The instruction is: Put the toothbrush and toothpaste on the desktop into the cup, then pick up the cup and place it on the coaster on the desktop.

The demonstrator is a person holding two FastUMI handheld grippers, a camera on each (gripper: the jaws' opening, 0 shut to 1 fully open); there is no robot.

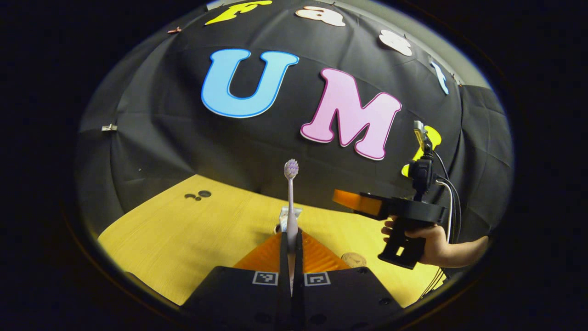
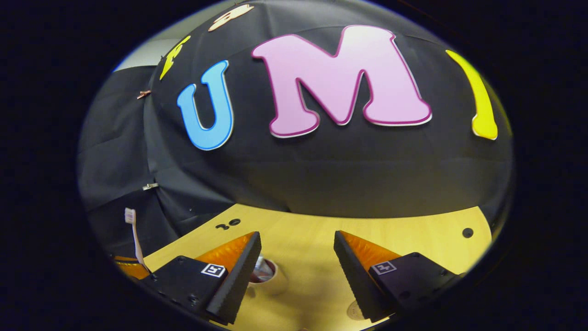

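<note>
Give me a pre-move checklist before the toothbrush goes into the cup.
1. Left gripper shut on the toothbrush: ok.
2. Toothbrush upright, bristles up: ok.
3. Toothpaste already in the cup: ok, it seems to stand inside.
4. Brush lined up over the cup's mouth: cannot tell.
5. Right gripper open, clear of the brush: ok.
6. Coaster bare: ok.

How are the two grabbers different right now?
The left gripper is shut on the toothbrush, which stands upright; the right gripper is wide open and holds nothing. The left gripper is up above the cup; in the right gripper view the cup sits beside that gripper's finger. Both hang over the yellow table.
</note>
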